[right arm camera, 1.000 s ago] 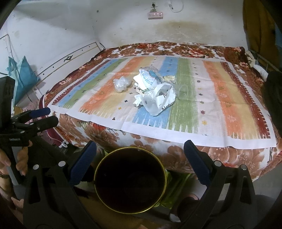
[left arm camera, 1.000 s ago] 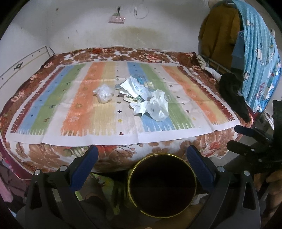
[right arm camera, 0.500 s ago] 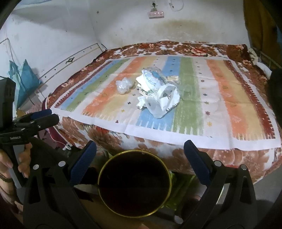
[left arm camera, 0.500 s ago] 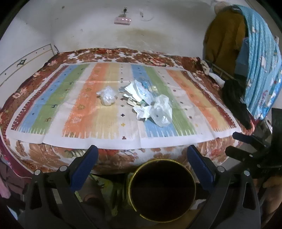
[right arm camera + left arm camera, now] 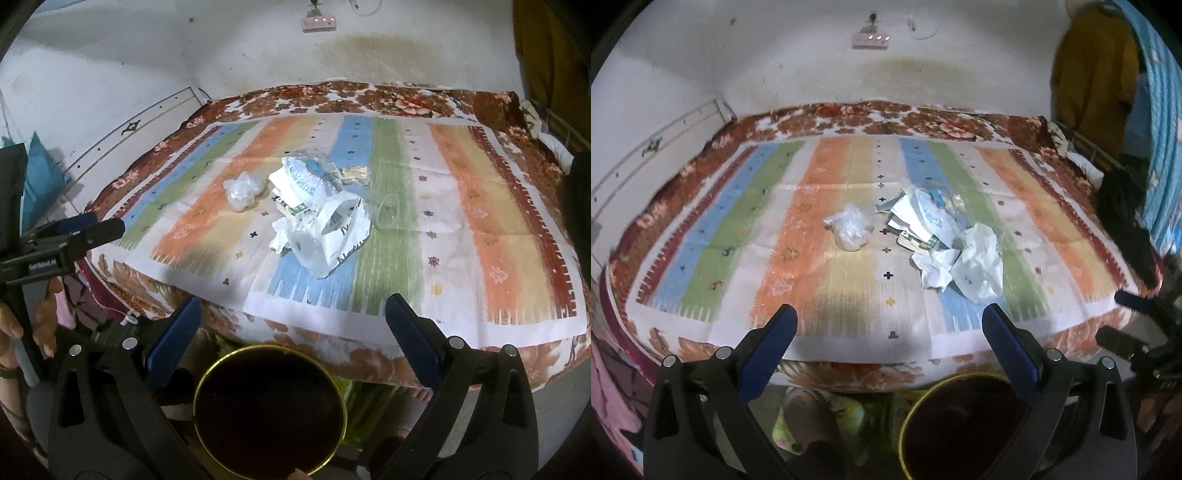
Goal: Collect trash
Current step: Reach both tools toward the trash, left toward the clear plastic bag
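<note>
A: How did the left gripper [image 5: 888,328] stand?

B: Its blue-padded fingers [image 5: 768,343] were spread wide with nothing between them, held above the near edge of the striped mat [image 5: 798,258] on the bed [image 5: 886,114]. The right gripper [image 5: 293,321] was the same, fingers apart and bare.

A: And the trash?

B: Ahead of both. The crumpled plastic ball [image 5: 849,230] lay ahead of the left gripper and slightly to its left. The heap of wrappers and white bags [image 5: 945,243] lay ahead and to its right, near the ball but apart from it. From the right gripper, the heap [image 5: 317,214] sat straight ahead and the ball [image 5: 242,192] ahead to the left.

A: The bin?

B: A dark bin with a gold rim [image 5: 269,410] stood on the floor below the right gripper, close under its fingers; below and right of the left gripper [image 5: 960,428].
</note>
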`<state>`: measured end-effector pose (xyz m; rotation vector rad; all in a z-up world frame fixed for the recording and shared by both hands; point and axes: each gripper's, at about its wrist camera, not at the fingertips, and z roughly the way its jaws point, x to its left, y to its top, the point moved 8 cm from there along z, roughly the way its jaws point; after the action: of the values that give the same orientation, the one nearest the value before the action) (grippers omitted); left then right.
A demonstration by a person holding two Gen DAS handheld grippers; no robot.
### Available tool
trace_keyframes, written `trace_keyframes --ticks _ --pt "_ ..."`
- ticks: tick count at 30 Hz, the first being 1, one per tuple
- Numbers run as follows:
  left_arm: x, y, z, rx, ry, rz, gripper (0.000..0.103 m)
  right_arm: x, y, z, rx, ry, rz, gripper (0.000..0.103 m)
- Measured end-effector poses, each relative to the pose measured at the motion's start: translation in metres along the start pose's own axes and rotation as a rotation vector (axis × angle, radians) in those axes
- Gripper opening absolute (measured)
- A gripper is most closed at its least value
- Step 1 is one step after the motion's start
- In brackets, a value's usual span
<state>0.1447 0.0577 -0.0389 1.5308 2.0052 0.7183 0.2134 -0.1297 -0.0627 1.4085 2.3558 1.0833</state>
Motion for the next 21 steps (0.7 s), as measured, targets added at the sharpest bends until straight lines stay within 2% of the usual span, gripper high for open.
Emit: trace_keyframes --ticks 3,8,12,17,21 --pt "-0.001 0.007 0.011 0.034 -0.016 -0.001 0.097 -0.003 0.009 0.009 0.012 -0.010 0.006 0.094" --pt "-0.003 0.023 0.025 0.034 0.032 0.022 0.097 -0.013 0.031 0.031 0.036 -0.043 0.017 0.094" --pt "0.006 0.035 0.044 0.062 0.064 0.014 0.097 -0.022 0.040 0.050 0.073 -0.035 0.067 0.094" --pt "0.014 0.048 0.068 0.090 0.106 0.025 0.097 -0.027 0.051 0.069 0.097 -0.059 0.061 0.094" --pt "0.018 0.058 0.091 0.105 0.143 0.038 0.097 -0.029 0.061 0.086 0.120 -0.046 0.075 0.094"
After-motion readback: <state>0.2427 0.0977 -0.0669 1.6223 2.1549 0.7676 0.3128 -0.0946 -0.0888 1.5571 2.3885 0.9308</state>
